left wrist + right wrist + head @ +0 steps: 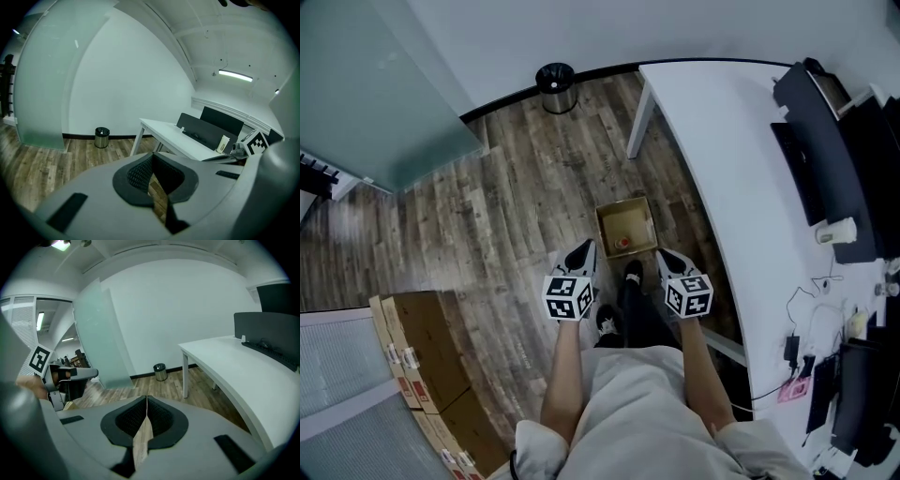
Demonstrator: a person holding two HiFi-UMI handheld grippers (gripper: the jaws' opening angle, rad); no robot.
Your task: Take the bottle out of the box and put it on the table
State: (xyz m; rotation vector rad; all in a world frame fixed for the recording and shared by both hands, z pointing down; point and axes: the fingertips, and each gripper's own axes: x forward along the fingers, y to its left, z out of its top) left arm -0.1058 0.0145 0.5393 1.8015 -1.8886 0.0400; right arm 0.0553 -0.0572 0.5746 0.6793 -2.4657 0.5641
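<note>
Far left, by the person's feet: a stack of brown cartons (417, 347) w/ small stickers on their edges, print too small to read.

Left gripper (581, 251): held out over the wood floor and pointing slightly down. Its 2 jaws meet at the tips w/ nothing between them. The cube on it has black-and-white square markers, which are patterns, not text.

Centre, just ahead of both grippers: an open cardboard box (602, 225) on the floor. No print shows on its flaps. In its near corner is 1 small pale item w/ a red part, prob. the bottle (622, 243). It's too small to tell its shape, cap or label.

Judgement: the bottle is prob. light and stiff, w/ a smooth body that could slip. The box walls block the sides, so the approach should be from above. Grip across the body or just under the cap, w/ pads square to it. If it's glass, set it down softly.

Right gripper (670, 259): jaws closed tip to tip, empty, w/ the same kind of marker cube.

Right: a long white table (712, 141), the drop-off spot, bare at its near end. Further along stand dark screens and a pale cup (836, 231) w/ no legible writing.
</note>
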